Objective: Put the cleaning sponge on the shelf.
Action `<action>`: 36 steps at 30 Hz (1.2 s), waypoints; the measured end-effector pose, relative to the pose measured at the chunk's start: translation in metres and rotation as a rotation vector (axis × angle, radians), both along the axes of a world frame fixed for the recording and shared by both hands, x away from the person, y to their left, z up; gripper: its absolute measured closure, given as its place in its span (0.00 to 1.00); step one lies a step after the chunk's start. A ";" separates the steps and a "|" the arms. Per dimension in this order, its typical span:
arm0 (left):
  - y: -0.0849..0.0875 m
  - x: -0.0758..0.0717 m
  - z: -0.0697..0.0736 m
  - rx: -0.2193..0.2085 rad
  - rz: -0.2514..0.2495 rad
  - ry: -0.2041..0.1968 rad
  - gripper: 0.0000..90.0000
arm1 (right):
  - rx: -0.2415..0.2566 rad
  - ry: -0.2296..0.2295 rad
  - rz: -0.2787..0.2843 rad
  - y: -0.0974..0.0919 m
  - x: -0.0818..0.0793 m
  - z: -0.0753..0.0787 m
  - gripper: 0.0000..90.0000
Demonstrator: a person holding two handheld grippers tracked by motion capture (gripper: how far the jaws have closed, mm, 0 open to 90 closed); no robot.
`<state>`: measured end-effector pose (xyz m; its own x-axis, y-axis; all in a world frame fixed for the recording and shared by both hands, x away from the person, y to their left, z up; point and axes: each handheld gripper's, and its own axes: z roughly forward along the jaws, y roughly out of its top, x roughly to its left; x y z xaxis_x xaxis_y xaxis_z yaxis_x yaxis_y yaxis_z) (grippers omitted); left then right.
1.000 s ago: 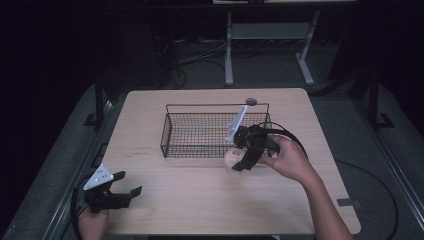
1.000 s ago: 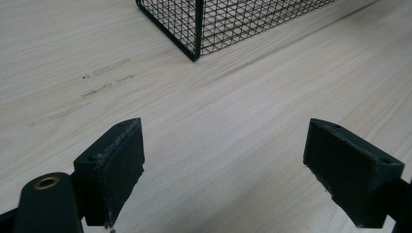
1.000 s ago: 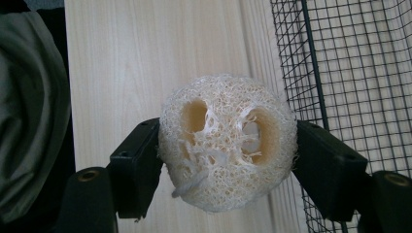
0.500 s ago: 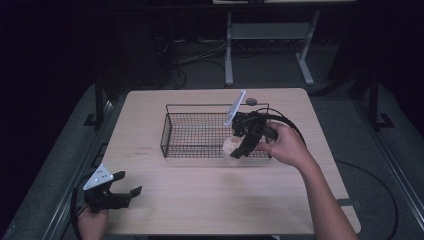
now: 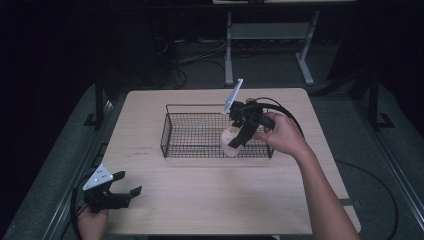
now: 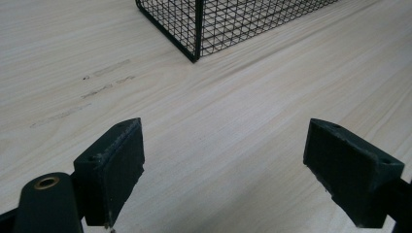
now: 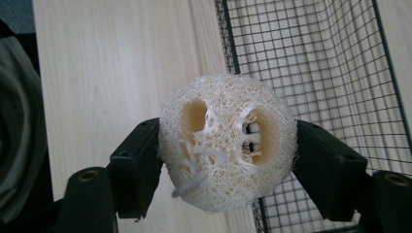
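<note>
Loofah [image 7: 227, 141] now higher, over basket [image 5: 200, 148]

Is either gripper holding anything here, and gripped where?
The right gripper holds a loofah sponge, jaws pressing its two opposite sides. The left gripper is open, holding nothing.

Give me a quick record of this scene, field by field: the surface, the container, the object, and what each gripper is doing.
surface: light wooden table
container: black wire basket, upright near the table's middle
object: loofah sponge, round, pale, with holes
left gripper: open, holding nothing, near the table's front left corner
right gripper: shut on the loofah sponge, held over the basket's right end
sponge in basket: not yet released
</note>
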<state>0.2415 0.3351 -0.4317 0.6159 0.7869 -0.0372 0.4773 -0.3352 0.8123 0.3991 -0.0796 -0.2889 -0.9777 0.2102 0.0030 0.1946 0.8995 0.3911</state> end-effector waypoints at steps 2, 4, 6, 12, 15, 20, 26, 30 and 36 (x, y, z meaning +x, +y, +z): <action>0.000 0.000 0.000 0.001 -0.002 0.000 0.15 | 0.014 0.007 -0.001 0.000 0.002 0.001 0.33; 0.000 0.000 0.000 0.001 -0.002 0.000 0.15 | 0.011 0.008 -0.008 -0.001 0.006 0.001 0.33; 0.000 0.000 0.000 0.000 -0.002 0.000 0.15 | -0.002 0.003 -0.010 -0.001 0.009 0.002 0.33; 0.000 0.000 0.000 -0.001 -0.002 0.000 0.15 | 0.006 0.004 -0.023 -0.002 0.017 0.007 0.33; 0.000 0.000 0.000 -0.002 -0.004 0.001 0.15 | -0.005 0.003 -0.040 -0.003 0.021 0.008 0.33; 0.000 0.000 0.000 -0.003 -0.003 0.000 0.15 | -0.003 0.000 -0.044 -0.001 0.027 0.008 0.33; 0.000 0.000 0.000 -0.001 -0.002 0.000 0.15 | 0.003 0.011 -0.054 0.001 0.037 0.005 0.33; 0.001 0.000 0.000 -0.001 -0.003 0.001 0.15 | -0.003 0.016 -0.073 0.000 0.043 -0.001 0.33; 0.001 0.000 0.000 -0.003 -0.003 0.002 0.15 | -0.001 0.026 -0.097 -0.004 0.053 -0.007 0.33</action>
